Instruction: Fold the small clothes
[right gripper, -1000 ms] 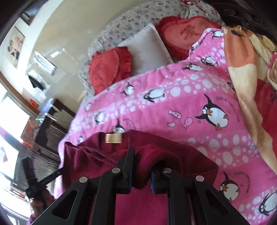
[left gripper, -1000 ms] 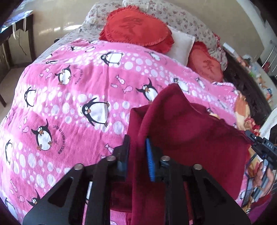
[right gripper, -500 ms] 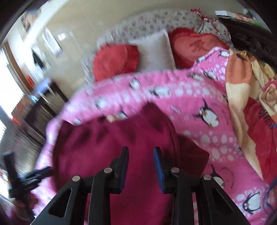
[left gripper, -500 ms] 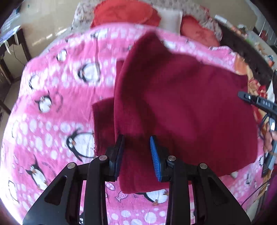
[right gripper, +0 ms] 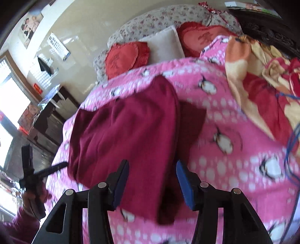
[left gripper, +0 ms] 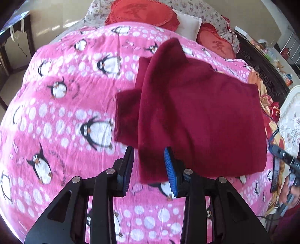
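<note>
Lying: the garment [left gripper: 196, 112], dark red fleece, is spread folded on the blanket [left gripper: 56, 112]; it fills the centre and right of the left wrist view and the centre-left of the right wrist view [right gripper: 127, 131].
Fold: a top layer covers most of it; a lower layer sticks out along one side, at left in the left view and at right in the right view.
Left gripper [left gripper: 150, 169]: bottom centre of its view, jaws apart and opening; the garment's near corner lies between them, and the pads do not press on it.
Right gripper [right gripper: 152, 184]: bottom centre of its view, jaws wide and opening; the garment's near edge lies between them, loose.
Blanket: pink, with penguins and white dots, under the garment on all sides.
Cushions [left gripper: 140, 11]: red, heart-shaped, at the top of both views, a white pillow [right gripper: 165, 43] between them.
Quilt [right gripper: 262, 75]: orange and red floral, upper right of the right view.
Blur: the right view is smeared.
</note>
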